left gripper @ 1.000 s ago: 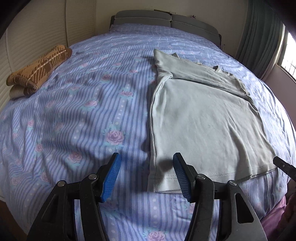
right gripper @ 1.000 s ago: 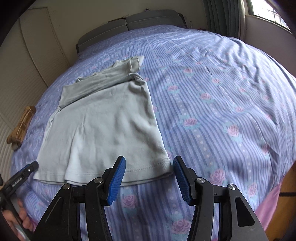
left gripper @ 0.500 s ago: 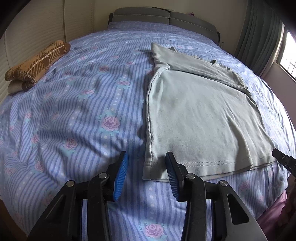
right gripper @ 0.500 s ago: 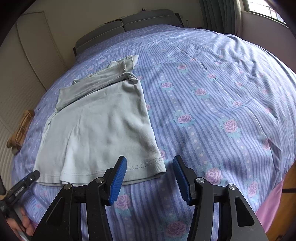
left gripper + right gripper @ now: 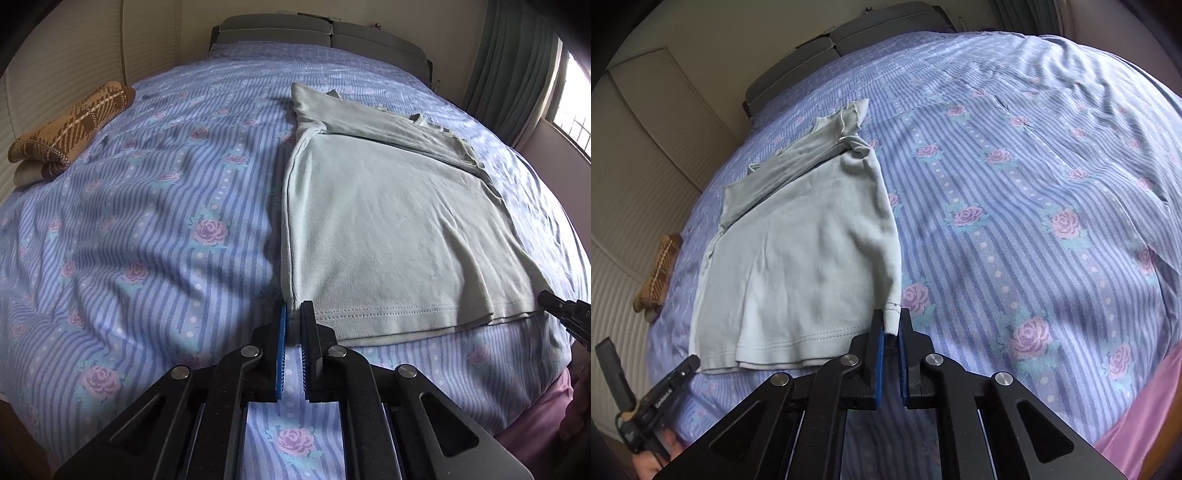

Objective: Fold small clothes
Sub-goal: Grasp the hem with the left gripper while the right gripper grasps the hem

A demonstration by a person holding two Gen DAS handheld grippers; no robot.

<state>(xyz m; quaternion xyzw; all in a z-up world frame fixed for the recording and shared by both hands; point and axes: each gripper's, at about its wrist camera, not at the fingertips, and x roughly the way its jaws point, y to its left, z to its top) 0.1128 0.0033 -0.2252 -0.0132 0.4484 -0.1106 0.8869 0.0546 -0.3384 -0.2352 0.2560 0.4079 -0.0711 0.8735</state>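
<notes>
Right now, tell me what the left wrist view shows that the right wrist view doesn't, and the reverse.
Left wrist only: the left gripper shut on the pale green cotton T-shirt at its near left hem corner; a window.

Right wrist only: the right gripper shut on the near right hem corner.

Both: the T-shirt, the striped rose-print bedsheet, the brown plaid folded knit.

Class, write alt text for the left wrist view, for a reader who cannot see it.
The left gripper, its blue pads closed, pinches the near left hem corner of a pale green T-shirt lying flat on a bed with a blue striped, rose-patterned sheet. A folded brown plaid garment lies far left, and the right gripper shows at the shirt's near right corner.
</notes>
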